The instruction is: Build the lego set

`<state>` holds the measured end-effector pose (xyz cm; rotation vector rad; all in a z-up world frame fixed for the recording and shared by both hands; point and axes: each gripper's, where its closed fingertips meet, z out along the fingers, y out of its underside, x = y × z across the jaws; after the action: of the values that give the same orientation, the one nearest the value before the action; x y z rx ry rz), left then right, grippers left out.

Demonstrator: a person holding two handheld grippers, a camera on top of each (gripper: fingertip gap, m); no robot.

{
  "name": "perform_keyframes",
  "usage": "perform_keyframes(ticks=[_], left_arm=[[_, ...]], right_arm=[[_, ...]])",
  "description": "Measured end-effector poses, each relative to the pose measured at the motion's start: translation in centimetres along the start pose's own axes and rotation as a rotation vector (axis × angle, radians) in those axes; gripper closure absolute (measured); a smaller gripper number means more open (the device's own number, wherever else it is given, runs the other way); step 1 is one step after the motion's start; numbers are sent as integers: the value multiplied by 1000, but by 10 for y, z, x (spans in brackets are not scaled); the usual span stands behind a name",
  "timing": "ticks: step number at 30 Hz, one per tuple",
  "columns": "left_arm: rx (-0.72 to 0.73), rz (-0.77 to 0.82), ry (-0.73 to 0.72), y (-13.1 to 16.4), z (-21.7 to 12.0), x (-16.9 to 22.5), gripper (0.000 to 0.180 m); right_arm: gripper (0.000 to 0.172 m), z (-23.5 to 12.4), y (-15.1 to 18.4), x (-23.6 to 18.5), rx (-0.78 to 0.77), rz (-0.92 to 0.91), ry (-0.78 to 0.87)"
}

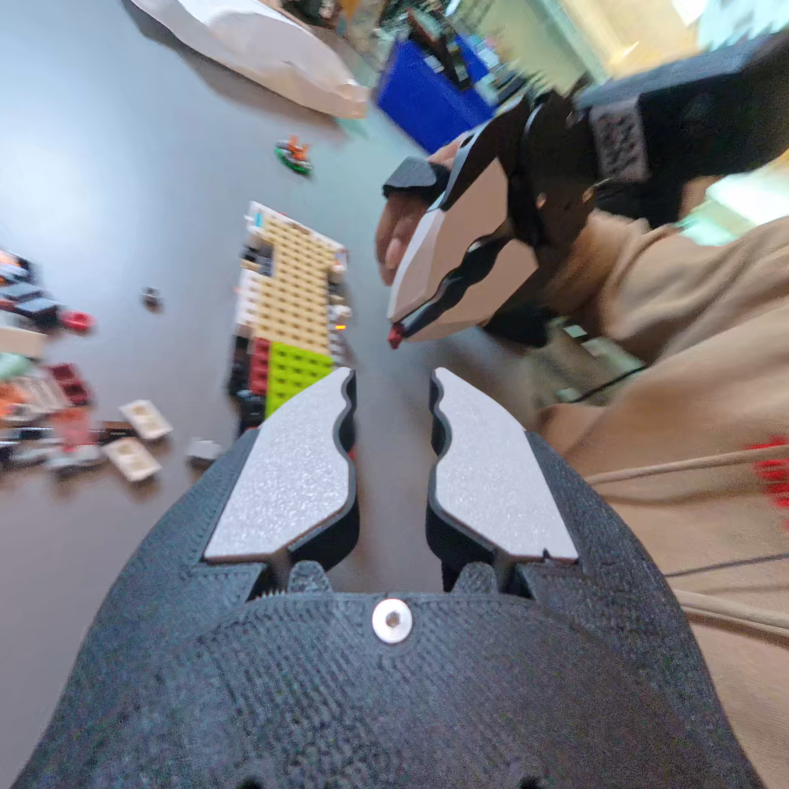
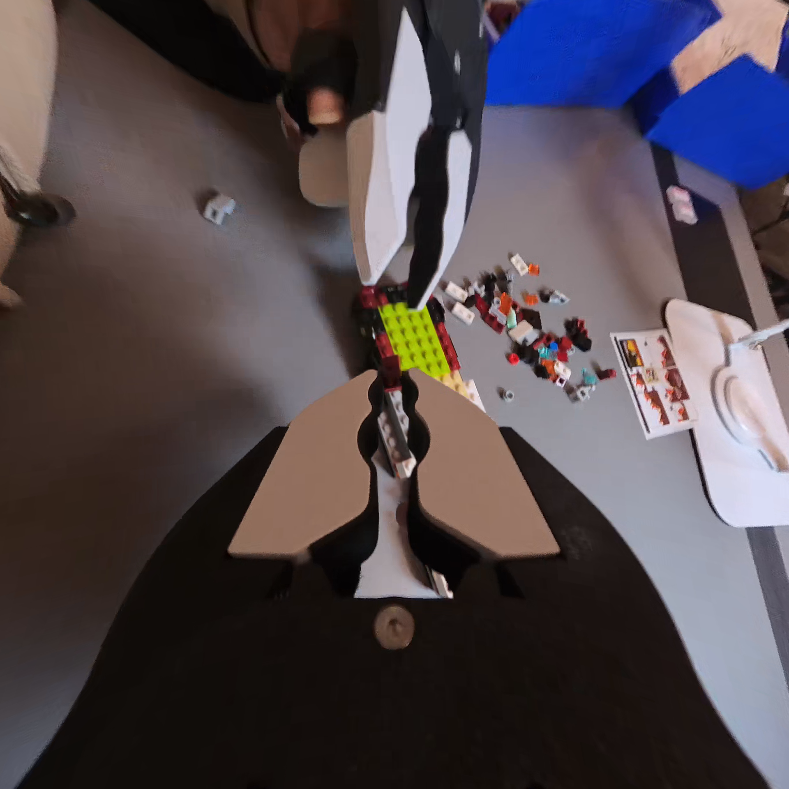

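Gripping a dark red brick (image 1: 395, 334), the right gripper (image 2: 393, 375) hovers beside the half-built model (image 2: 416, 341); left gripper (image 1: 392, 375) gapes empty.

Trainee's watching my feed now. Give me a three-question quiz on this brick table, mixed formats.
1. True or false: the left gripper holds a brick.
2. What does the right gripper pinch? A) a white plate B) a small dark red brick C) the booklet
3. Fill in: the lime plate is part of the brick ____.

Key: 1 false, its fingers stand apart on nothing. 2 B. 3 build.
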<state>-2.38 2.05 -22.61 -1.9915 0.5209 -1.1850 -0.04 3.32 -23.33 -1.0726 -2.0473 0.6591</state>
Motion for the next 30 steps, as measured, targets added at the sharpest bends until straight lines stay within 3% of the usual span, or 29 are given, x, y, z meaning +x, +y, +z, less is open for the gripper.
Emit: perform_keyframes(ticks=[3, 6, 12, 30], left_arm=[[-107, 350, -305, 2, -4, -35, 129], [-209, 526, -413, 5, 6, -47, 117], [-343, 550, -405, 17, 26, -55, 108], [-320, 464, -342, 13, 34, -52, 120]], right_arm=[[164, 8, 18, 2, -79, 41, -79], [164, 19, 24, 1, -122, 31, -128], [164, 26, 27, 1, -159, 40, -183], [163, 31, 25, 1, -150, 38, -170]])
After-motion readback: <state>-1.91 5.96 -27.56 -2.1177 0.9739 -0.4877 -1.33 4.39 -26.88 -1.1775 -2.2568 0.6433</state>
